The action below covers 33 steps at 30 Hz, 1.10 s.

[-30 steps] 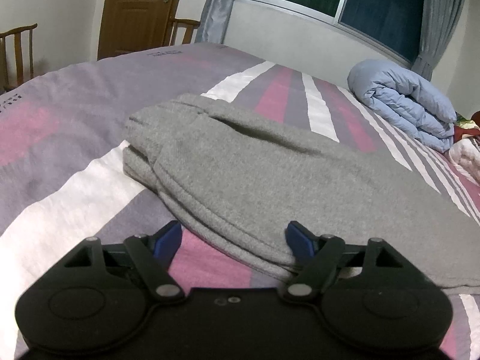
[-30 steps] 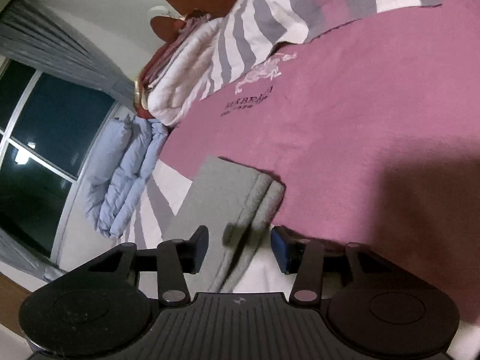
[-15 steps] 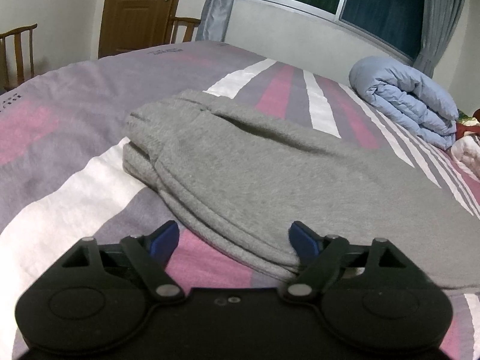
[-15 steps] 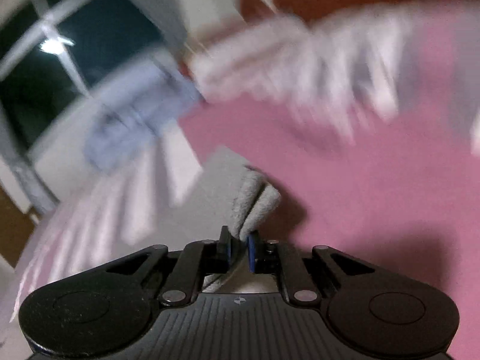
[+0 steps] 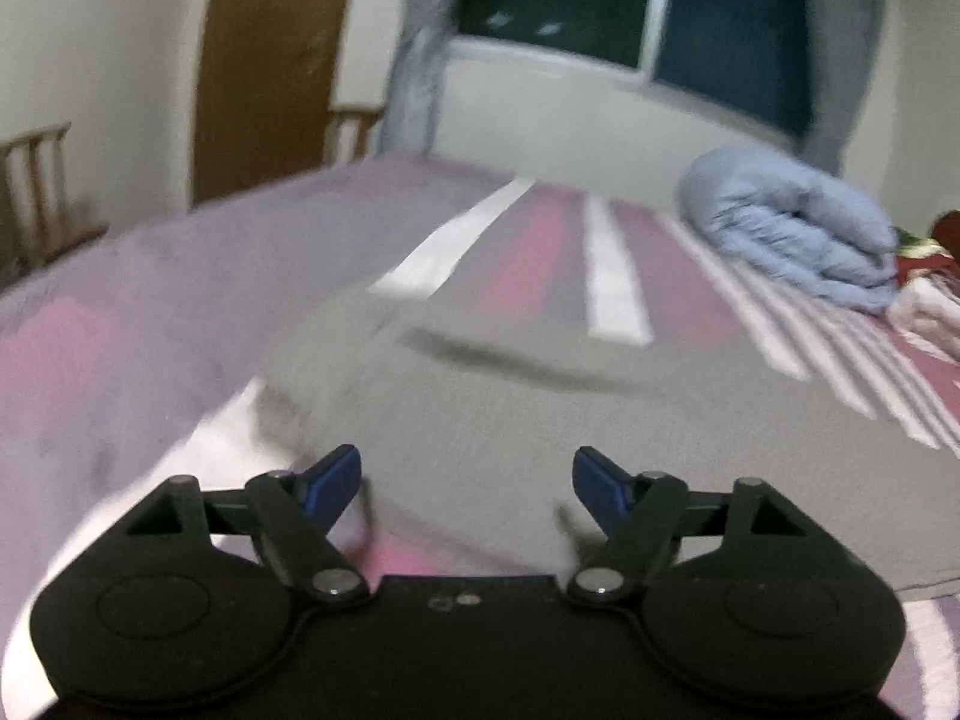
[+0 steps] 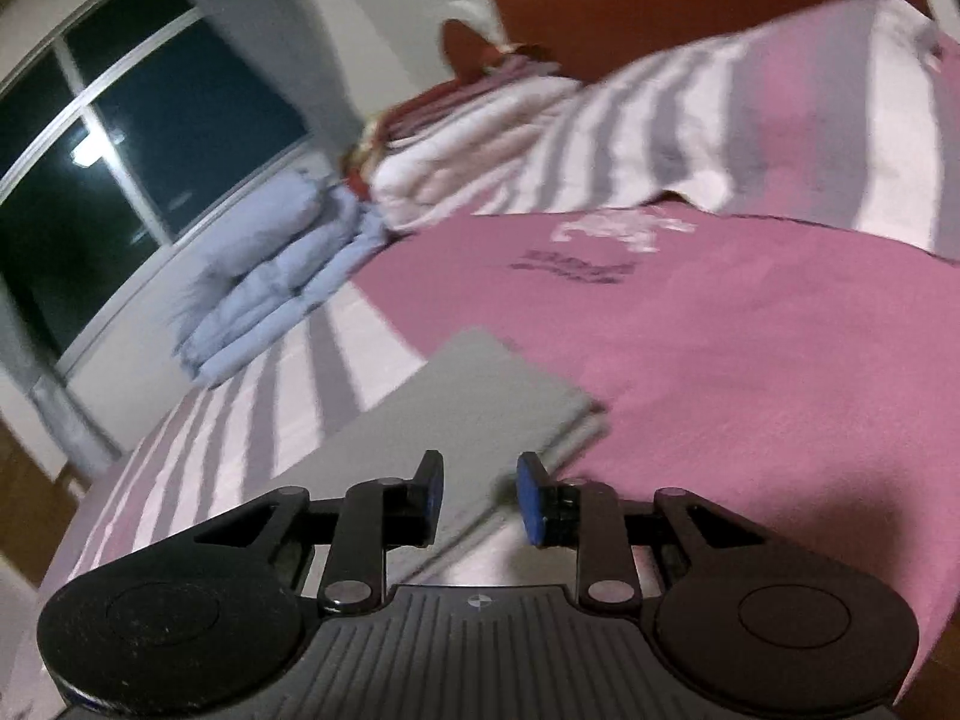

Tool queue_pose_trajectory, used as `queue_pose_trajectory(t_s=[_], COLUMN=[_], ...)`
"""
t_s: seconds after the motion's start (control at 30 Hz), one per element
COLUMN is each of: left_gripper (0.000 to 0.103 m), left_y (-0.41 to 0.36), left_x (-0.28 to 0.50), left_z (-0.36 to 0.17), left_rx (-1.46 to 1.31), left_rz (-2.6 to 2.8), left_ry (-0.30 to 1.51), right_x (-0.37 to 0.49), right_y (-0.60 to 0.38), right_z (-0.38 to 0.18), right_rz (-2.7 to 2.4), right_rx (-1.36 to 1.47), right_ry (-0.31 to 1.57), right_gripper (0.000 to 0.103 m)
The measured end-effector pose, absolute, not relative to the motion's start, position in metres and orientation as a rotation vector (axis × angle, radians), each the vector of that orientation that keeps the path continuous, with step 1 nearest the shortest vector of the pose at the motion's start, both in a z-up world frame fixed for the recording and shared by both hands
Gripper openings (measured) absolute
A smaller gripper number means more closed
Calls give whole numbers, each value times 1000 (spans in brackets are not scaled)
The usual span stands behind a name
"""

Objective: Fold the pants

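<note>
A pink, grey and white striped bedspread (image 5: pixel 120 312) is seen filling both frames, with the folded grey knit pants (image 5: pixel 540 420) laid across the centre. A rolled pale-blue quilt (image 5: pixel 792 234) is shown at upper right. The left gripper (image 5: pixel 467 474) is held wide open over the pants; the right gripper (image 6: pixel 480 495) is parted astride the pants' edge, which is not clamped.

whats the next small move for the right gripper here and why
Probably ease the right gripper forward and close on the hem of the grey pants. Its jaws stand open with the folded edge lying between and just beyond them, nothing gripped. The left gripper is also open over the pants, so neither end is held yet for a fold.
</note>
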<state>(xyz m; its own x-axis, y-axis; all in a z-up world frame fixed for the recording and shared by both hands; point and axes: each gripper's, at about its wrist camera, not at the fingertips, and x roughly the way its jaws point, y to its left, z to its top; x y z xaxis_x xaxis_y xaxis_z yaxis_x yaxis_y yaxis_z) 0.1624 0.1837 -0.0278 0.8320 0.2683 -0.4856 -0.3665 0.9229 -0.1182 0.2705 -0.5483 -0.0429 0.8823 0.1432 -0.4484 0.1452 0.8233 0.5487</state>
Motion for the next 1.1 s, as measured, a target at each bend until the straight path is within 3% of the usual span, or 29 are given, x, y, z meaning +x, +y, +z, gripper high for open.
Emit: queue_pose_trajectory(t_s=[0.23,0.53,0.63,0.73,0.9,1.03,1.1], left_gripper=[75,78,84,77,80,79,77], left_y=[137,69,80,89,137,179,185], left_x=[236,324,333,327,307,307,295], left_z=[8,-44,-74,-61,-39,-60,-52], left_rx=[-129,-18,-74,-91,-93,-89,-74], left_rz=[158,-17,7,10,112,179,179], left_ry=[495,710,738,736,673,791,748], right_x=[322,383,407,409,403,406,405], right_y=[-419,-238,-207,-208,-208,-180,-177], right_z=[-13,-24,-57,-63,-53,-62,-53], right_rz=[258,533,492,507,517,478,467], right_rx=[461,131,5,6,34,-11,10], right_ry=[553,675,826,829,766,827,805], right_gripper=[28,28,27,27,28,29,29])
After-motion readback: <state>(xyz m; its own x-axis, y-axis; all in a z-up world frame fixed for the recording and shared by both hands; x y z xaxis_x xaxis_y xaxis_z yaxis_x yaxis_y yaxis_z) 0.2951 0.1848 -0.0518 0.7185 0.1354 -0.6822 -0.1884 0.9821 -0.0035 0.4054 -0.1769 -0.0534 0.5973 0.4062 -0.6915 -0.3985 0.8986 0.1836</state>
